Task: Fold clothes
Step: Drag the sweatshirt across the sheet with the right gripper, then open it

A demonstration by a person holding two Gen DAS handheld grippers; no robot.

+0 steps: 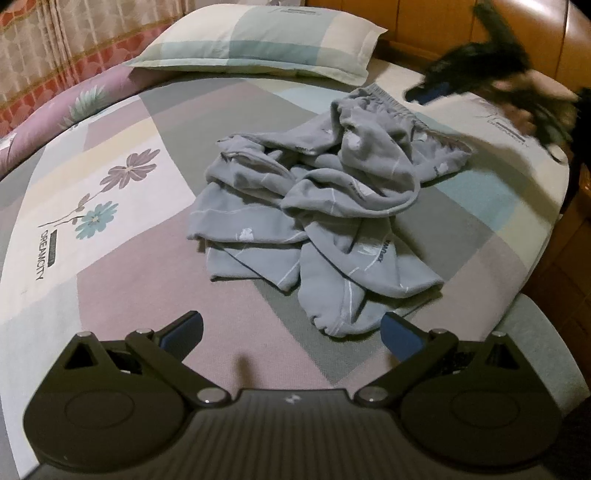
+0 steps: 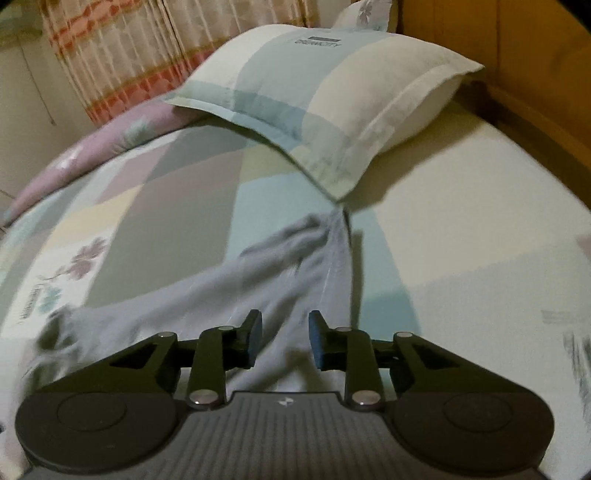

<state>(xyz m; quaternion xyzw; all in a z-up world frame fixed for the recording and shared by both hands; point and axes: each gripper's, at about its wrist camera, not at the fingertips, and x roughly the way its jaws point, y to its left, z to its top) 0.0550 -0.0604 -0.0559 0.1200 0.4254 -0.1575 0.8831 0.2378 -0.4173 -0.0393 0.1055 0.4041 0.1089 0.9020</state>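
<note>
Bed (image 1: 122, 258): patchwork sheet in grey, mauve, cream and pale blue, with a printed flower at 9 o'clock.

Pillow (image 1: 255, 38): at 12 o'clock beyond the clothing, matching print, lying flat against the wooden headboard (image 1: 436, 33).

Curtain (image 1: 44, 48): at 10 o'clock, behind the rolled mauve quilt (image 1: 55, 118) along the far side of the bed.

Grey trousers (image 1: 317, 206): crumpled heap at mid-bed, nothing lying on top. Long axis runs roughly 1 to 7 o'clock in the left wrist view, the elastic waistband at the 1 o'clock end, the leg cuffs nearest the camera.

Left gripper (image 1: 291, 332): above the near bed edge, fingers spread wide, empty, the cuffs just beyond them.

Right gripper (image 2: 285, 338): fingers part-spread, pinching nothing, grey cloth lying blurred below them; in the left wrist view it is a dark blur at 2 o'clock, past the waistband.
</note>
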